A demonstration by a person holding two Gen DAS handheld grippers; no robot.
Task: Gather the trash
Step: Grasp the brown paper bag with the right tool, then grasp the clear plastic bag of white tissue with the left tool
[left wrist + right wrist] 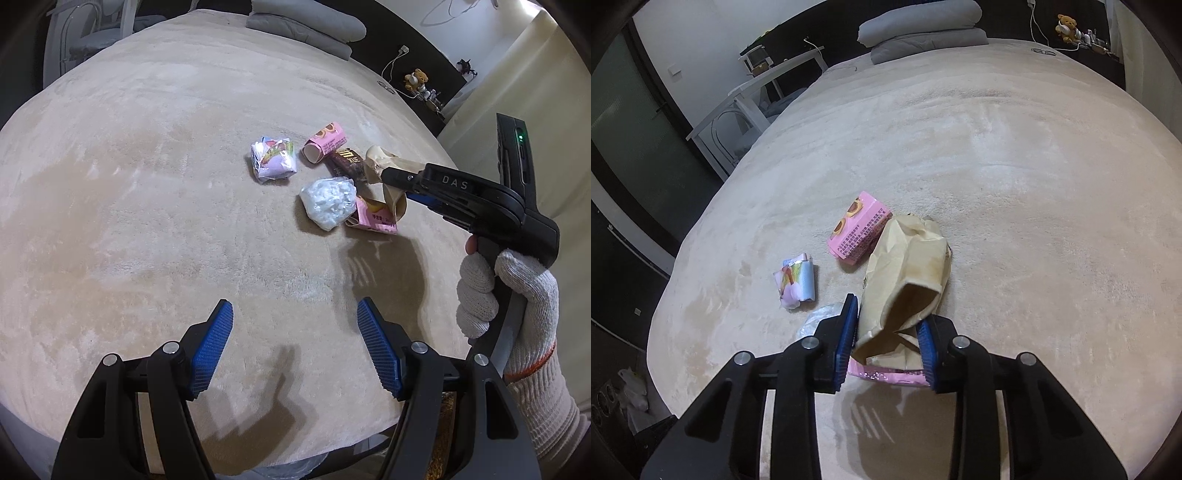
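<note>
Big cream bed [147,184] fills the room, plush cover running up to a grey folded quilt [306,22] at the head. Off to the side there's a white table [768,85], and on the dark shelf by the wall a little teddy [417,79] sits beside a charger cable.

Down to the action: a small heap of trash lies on the cover. The right gripper [888,339], held in a white knit-gloved hand [517,306], has its blue pads clamped on the brown paper bag [908,273]. The bag is crumpled, its open mouth facing the wrist camera, pinched at its lower end and leaning over the pile. Under the bag lies a pink wrapper [886,374], right between the fingers but not gripped as far as I can tell. A second pink wrapper [860,232] lies just beyond, touching the bag's far edge. A dark chocolate wrapper [341,164] pokes out between that one and the bag.

Beside them sits a clear plastic wad [328,203], against the near pink wrapper. A little apart from the heap, a folded pastel packet [273,160] lies alone.

The left gripper [295,350] hovers over bare cover, short of the heap, fingers apart, holding nothing.
</note>
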